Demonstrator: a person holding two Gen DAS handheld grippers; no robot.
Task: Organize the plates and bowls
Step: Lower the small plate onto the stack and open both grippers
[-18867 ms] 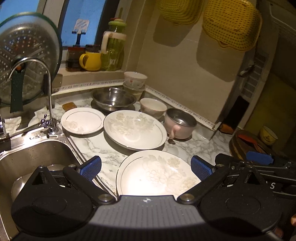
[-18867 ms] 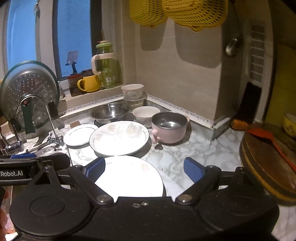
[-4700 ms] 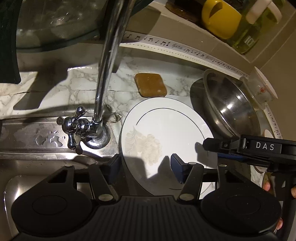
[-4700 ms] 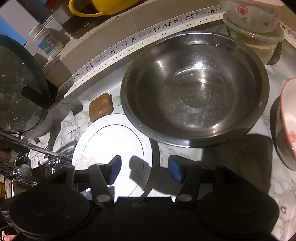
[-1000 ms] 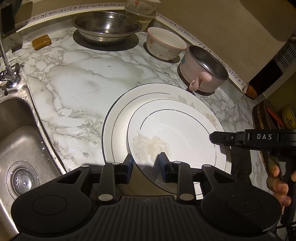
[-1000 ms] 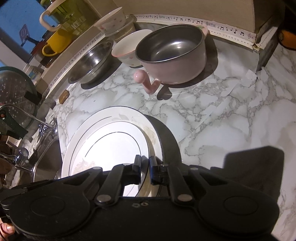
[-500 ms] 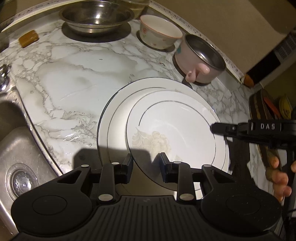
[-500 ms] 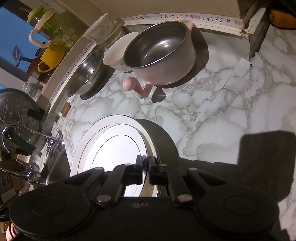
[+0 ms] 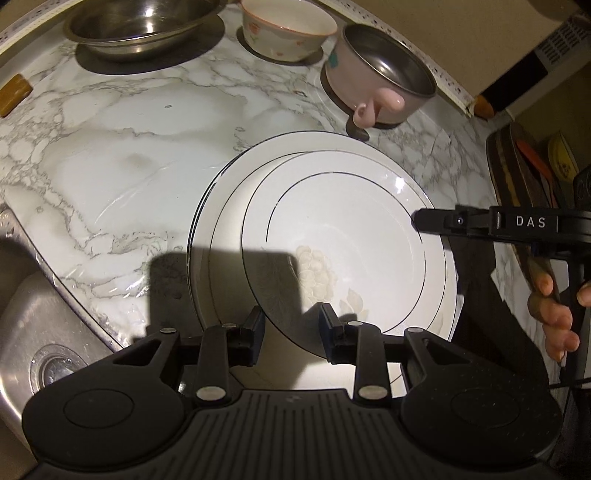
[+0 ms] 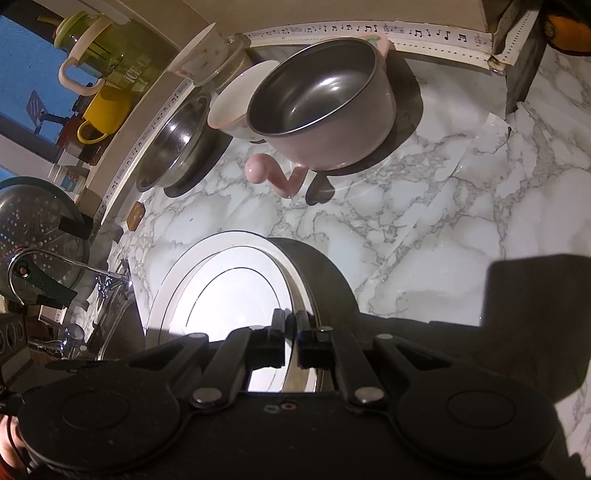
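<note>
A small white plate [image 9: 343,240] with a thin dark ring lies on a stack of larger white plates [image 9: 221,221] on the marble counter. My left gripper [image 9: 291,334] has its jaws slightly apart around the small plate's near edge. My right gripper [image 10: 290,341] is shut on the small plate's rim [image 10: 236,295] at its right side; its arm shows in the left wrist view [image 9: 480,221]. A steel bowl [image 9: 136,26], a floral china bowl [image 9: 288,33] and a pink pot with a handle [image 9: 380,85] stand behind the stack.
The sink [image 9: 33,332] lies left of the plates, with the tap [image 10: 66,266] and a pot lid [image 10: 33,221] beyond it. A soap bar [image 9: 13,94] lies at the counter's back left. A wooden board with a red spatula [image 9: 532,166] is on the right.
The small plate now sits lower over the stack. My left gripper's jaws have opened a little around its edge. The right gripper stays clamped on the rim.
</note>
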